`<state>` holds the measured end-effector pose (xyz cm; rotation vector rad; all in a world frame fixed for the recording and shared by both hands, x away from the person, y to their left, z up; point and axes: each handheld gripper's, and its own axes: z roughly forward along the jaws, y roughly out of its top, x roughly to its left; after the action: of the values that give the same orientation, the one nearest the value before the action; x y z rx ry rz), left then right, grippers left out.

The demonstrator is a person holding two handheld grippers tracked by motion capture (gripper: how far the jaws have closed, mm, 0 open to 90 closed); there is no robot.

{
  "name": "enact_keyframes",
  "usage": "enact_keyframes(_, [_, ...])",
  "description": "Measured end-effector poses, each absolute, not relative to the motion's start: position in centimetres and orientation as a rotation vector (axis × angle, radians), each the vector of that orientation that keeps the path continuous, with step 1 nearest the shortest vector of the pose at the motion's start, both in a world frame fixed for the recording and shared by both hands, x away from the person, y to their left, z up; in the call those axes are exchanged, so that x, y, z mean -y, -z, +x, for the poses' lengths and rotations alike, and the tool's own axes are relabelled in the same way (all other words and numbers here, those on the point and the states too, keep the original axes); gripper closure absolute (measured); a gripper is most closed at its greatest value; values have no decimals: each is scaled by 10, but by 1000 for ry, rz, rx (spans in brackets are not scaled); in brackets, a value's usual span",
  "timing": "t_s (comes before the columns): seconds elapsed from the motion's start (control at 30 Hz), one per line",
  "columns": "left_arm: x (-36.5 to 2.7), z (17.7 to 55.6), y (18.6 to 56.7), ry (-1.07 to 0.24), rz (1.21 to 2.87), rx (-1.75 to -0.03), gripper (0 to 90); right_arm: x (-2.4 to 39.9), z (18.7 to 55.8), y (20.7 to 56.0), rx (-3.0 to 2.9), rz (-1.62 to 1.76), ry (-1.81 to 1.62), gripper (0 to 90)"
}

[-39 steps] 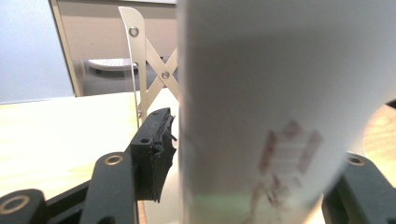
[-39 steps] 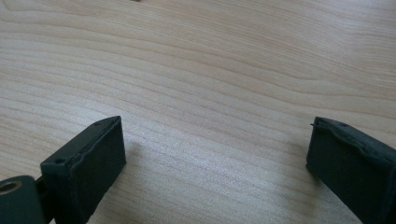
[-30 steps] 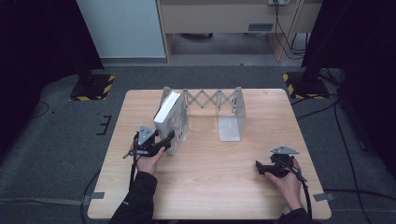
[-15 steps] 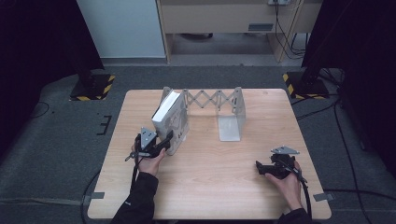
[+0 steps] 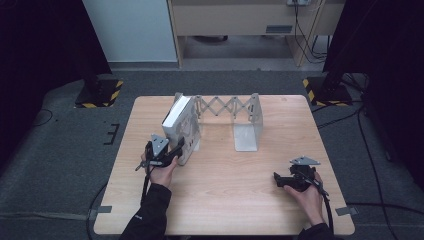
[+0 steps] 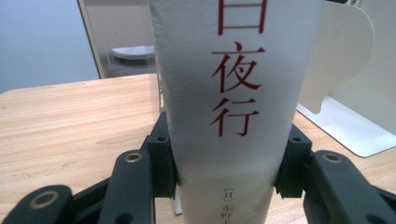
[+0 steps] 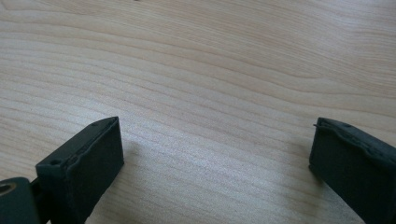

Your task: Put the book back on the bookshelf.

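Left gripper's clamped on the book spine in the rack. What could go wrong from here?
1. The left gripper grips the white book low on its spine; the tall book could tip when pulled.
2. The book leans on the expanding bookend, which might drag along.
3. The right gripper rests open, far off, steadying nothing.

High view: fixed above near edge of wooden table [image 5: 235,190], facing forward and down, far off — whole tabletop plus grey floor and cabinets beyond.

Left gripper view: rides on left gripper [image 5: 176,149], low and level, very near spine of white book [image 6: 229,116]; book [image 5: 178,127] and white bookend [image 6: 343,93] shared with high view.

Right gripper view: on right gripper [image 7: 215,158], tilted down, close over bare tabletop — shared with high view near right gripper [image 5: 276,180].
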<state>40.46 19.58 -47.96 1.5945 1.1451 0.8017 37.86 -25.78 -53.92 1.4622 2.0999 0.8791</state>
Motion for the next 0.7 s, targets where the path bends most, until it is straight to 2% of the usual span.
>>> enact_keyframes(0.7, [-181,409,482,-762,1594,-1127,484,257,379,539,-2103,1458,-879,33])
